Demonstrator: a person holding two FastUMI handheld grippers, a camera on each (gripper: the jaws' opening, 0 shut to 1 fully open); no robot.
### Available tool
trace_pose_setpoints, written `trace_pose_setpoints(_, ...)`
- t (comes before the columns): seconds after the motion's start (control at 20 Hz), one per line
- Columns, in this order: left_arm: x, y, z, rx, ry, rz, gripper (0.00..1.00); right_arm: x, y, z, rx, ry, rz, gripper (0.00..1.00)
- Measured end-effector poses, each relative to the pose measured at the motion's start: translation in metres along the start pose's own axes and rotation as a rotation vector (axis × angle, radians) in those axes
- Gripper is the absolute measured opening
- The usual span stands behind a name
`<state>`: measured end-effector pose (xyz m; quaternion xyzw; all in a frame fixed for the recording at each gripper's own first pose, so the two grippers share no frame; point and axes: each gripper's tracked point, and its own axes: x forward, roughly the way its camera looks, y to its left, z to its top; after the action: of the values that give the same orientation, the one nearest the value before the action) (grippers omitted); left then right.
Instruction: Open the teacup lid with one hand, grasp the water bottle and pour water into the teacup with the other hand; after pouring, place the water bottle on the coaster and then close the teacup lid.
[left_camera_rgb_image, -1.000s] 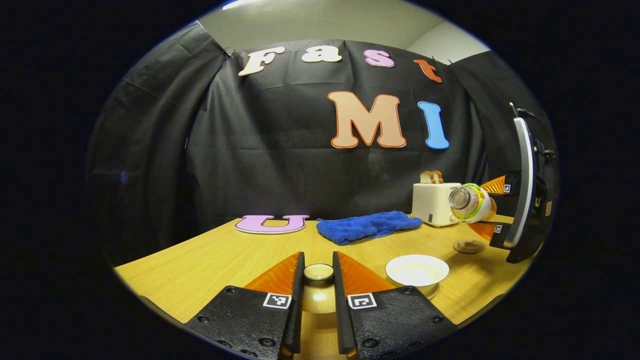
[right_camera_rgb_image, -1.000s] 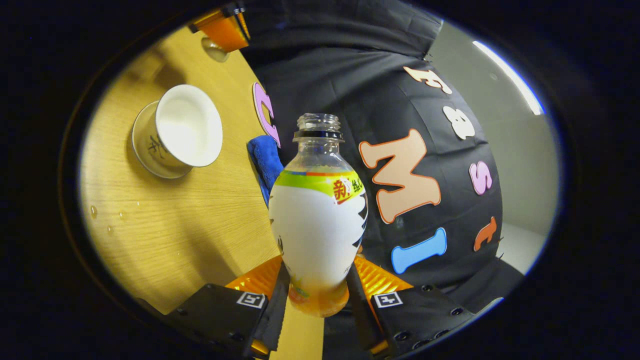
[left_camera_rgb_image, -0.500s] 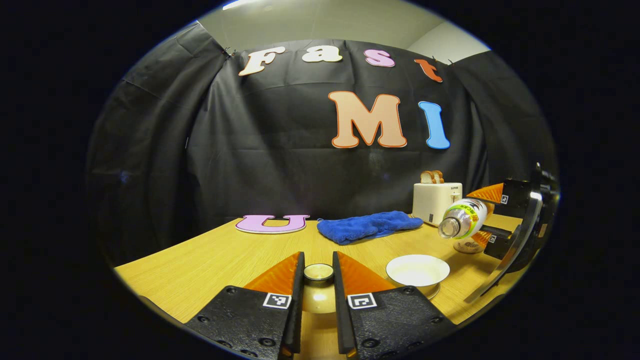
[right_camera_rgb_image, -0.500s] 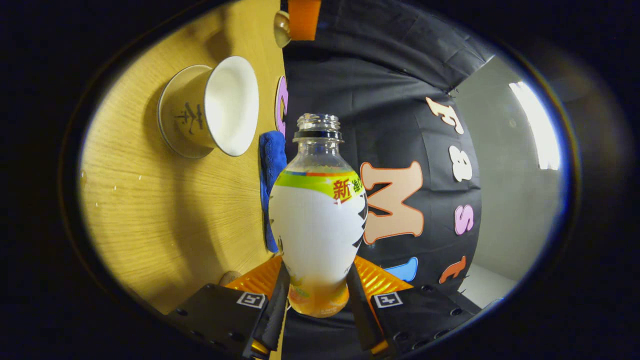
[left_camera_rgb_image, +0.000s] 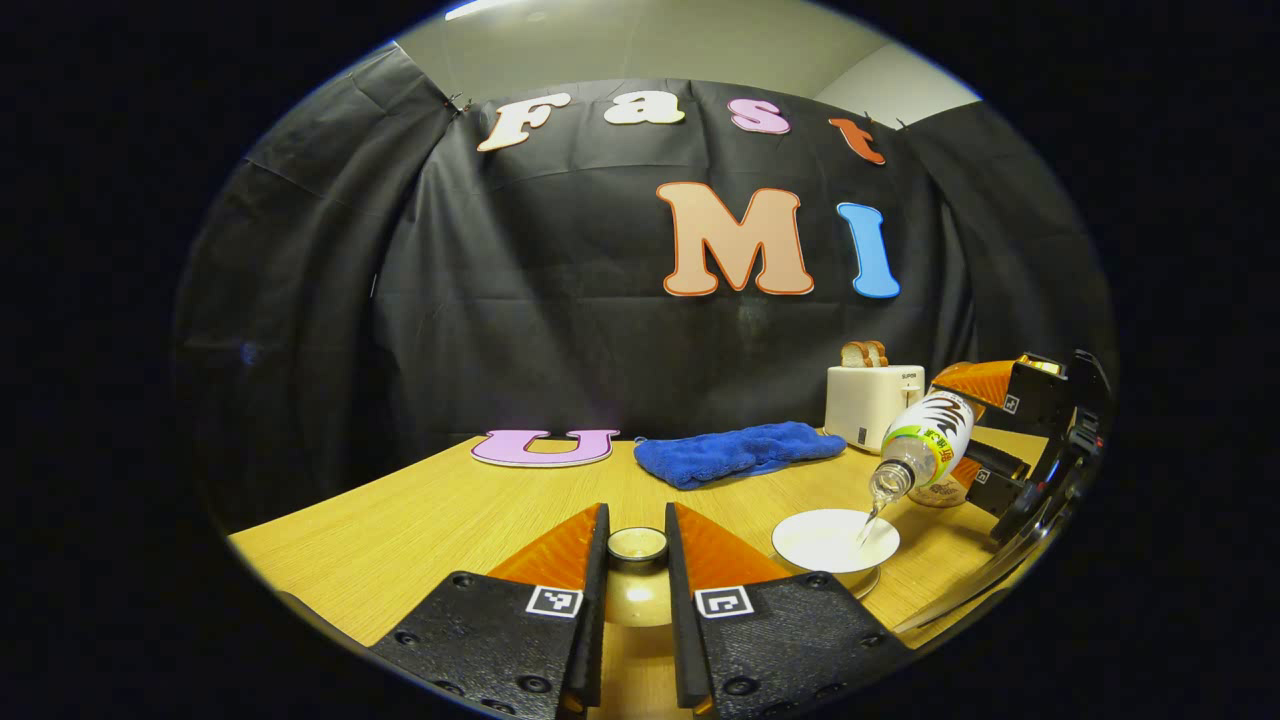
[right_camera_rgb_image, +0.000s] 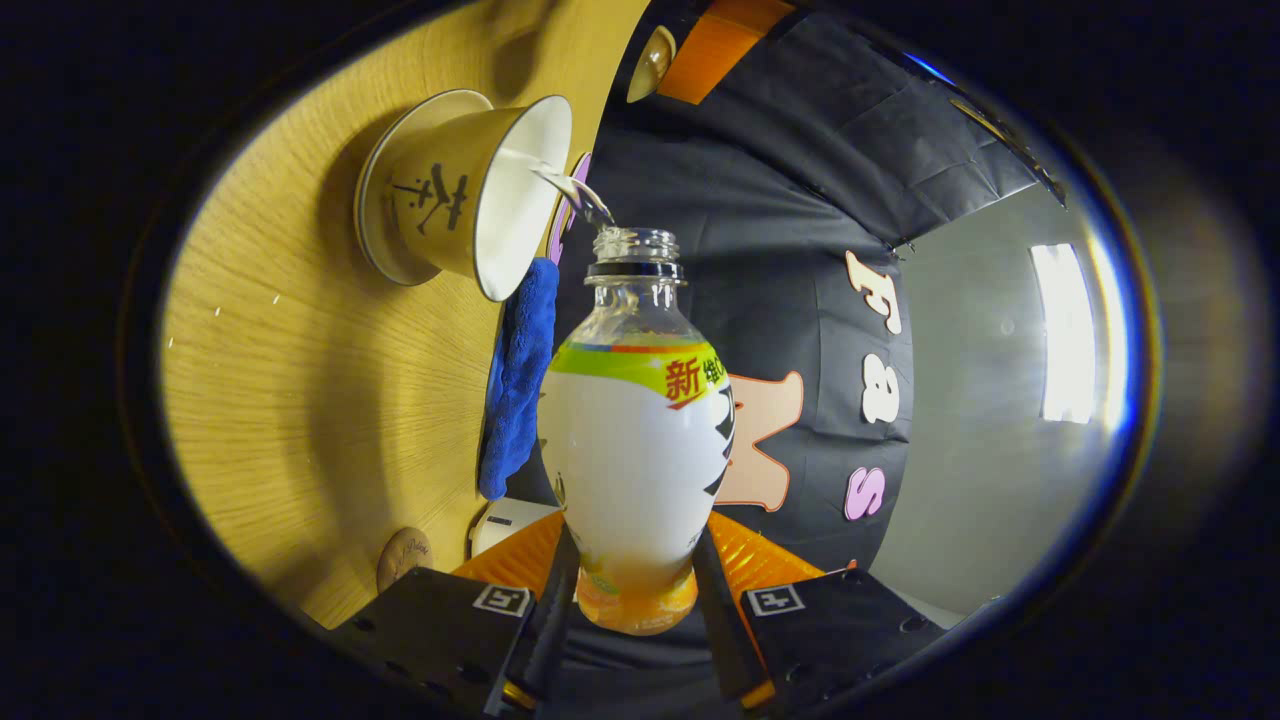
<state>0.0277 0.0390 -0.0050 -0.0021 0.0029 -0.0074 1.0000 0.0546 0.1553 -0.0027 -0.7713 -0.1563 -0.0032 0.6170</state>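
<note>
My left gripper (left_camera_rgb_image: 637, 560) is shut on the knob of the cream teacup lid (left_camera_rgb_image: 637, 545) and holds it just above the table, left of the cup. The open white teacup (left_camera_rgb_image: 835, 540) stands on the table to the right. Above it, my right gripper (left_camera_rgb_image: 968, 428) holds the clear labelled water bottle (left_camera_rgb_image: 925, 440) tilted neck-down, and a thin stream falls into the cup. In the right gripper view, that gripper (right_camera_rgb_image: 632, 590) is shut on the bottle (right_camera_rgb_image: 640, 440) near its base. Water runs from the mouth into the teacup (right_camera_rgb_image: 460, 190).
A round brown coaster (right_camera_rgb_image: 403, 555) lies on the wooden table (left_camera_rgb_image: 450, 510) near the bottle's base. A blue cloth (left_camera_rgb_image: 735, 452) and a white toaster (left_camera_rgb_image: 870, 405) with bread stand at the back. Small water drops dot the table (right_camera_rgb_image: 300, 400).
The right gripper has tipped the bottle further and brought its mouth over the teacup; water now streams out. The left gripper with the lid has not moved.
</note>
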Motion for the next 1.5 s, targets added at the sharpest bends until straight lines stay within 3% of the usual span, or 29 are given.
trace_pose_setpoints(0.95,0.000,0.001,-0.001,0.000,0.000,0.004,0.26,-0.002,-0.028,0.002,-0.147,-0.033,-0.228,0.63)
trace_pose_setpoints(1.3,0.000,0.000,0.000,0.000,-0.001,0.002,0.26,0.001,-0.026,0.004,-0.175,-0.048,-0.234,0.64)
trace_pose_setpoints(1.5,0.000,0.000,0.000,0.000,0.000,0.003,0.26,0.006,-0.010,-0.009,-0.004,-0.017,-0.112,0.65)
